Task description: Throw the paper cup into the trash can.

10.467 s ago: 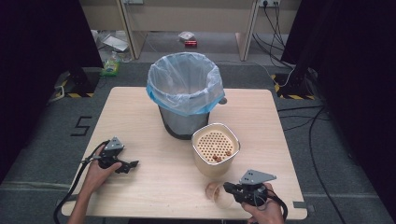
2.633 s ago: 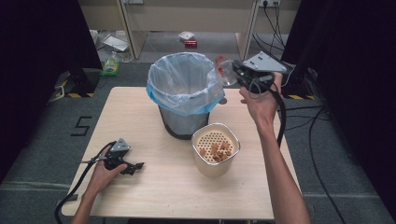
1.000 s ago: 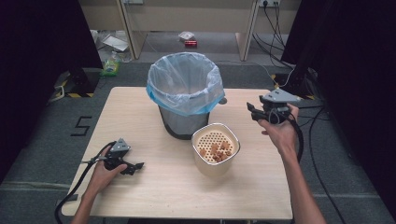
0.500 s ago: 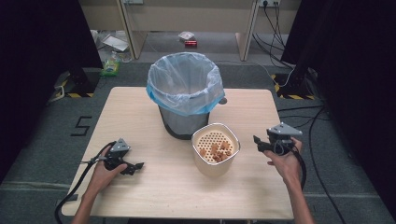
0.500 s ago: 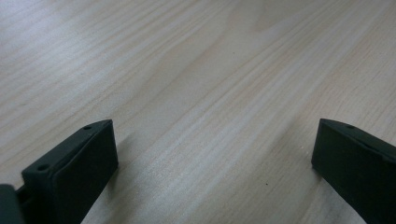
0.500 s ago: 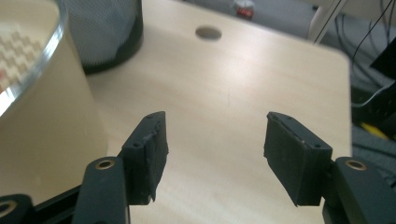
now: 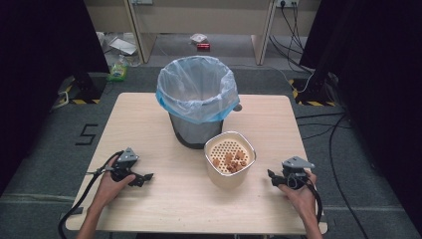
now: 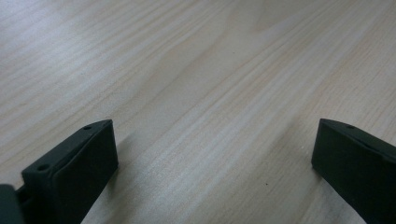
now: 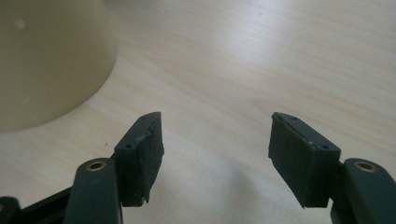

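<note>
High view, seconds after the drop: your right gripper point(image 7: 274, 178) is back low over the table point(image 7: 149, 114), just to the right of the cream basket point(image 7: 230, 160), having come down from beside the rim of the bin point(image 7: 197, 97), where it was raised a moment ago with something pale in its jaws. That load is gone now, so the likely reading is that one piece went into the blue-lined bin and you have returned for the next.

In the right gripper view, the jaws stand wide apart with nothing between them; bare wood shows in the gap, and the basket's smooth wall point(image 9: 51, 60) fills the upper left, near but not touching.

What remains to clear appears to be the brownish scraps point(image 7: 230, 160) lying on the basket's perforated tray (several small lumps, too small to identify). They sit above and left of the right gripper, higher than the jaws, which will probably have to rise over the basket's rim to reach them.

Your left gripper point(image 7: 142, 178) rests on the table well to the left of the basket, jaws spread wide and empty in the left gripper view point(image 8: 210, 154).
</note>
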{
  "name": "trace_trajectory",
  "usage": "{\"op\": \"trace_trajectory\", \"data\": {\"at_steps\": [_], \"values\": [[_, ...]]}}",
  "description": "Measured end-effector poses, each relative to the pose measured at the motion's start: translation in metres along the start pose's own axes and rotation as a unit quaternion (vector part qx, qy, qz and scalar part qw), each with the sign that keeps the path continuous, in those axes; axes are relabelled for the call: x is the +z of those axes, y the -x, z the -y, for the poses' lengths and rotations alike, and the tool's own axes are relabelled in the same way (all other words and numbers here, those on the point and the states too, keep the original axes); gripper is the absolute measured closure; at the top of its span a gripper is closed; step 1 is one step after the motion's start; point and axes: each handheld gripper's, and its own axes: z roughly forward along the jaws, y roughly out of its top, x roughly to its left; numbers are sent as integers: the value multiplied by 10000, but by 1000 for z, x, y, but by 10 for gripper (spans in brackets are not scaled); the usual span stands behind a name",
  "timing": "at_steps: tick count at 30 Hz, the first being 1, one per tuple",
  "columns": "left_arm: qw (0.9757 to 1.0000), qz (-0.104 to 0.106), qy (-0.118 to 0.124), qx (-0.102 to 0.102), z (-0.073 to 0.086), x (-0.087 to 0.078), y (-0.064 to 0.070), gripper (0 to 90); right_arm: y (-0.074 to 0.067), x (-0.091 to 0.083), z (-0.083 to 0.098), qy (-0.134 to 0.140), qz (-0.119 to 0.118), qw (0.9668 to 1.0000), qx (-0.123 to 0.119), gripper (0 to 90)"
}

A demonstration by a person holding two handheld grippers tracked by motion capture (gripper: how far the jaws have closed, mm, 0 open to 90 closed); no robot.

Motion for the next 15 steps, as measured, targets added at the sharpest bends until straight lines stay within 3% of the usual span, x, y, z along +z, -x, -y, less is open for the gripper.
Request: {"op": "trace_trajectory", "data": {"at_steps": [4,6,10,15], "values": [[10000,0,0,0,0,0,0,0,-7,3,10,-101,-119,9998,-76,345],[10000,0,0,0,0,0,0,0,-11,6,14,-318,-69,9993,-158,327],[10000,0,1,-1,0,0,0,0,-14,9,21,-111,-286,9995,120,321],[10000,0,0,0,0,0,0,0,-15,10,21,-65,-283,9996,58,288]]}}
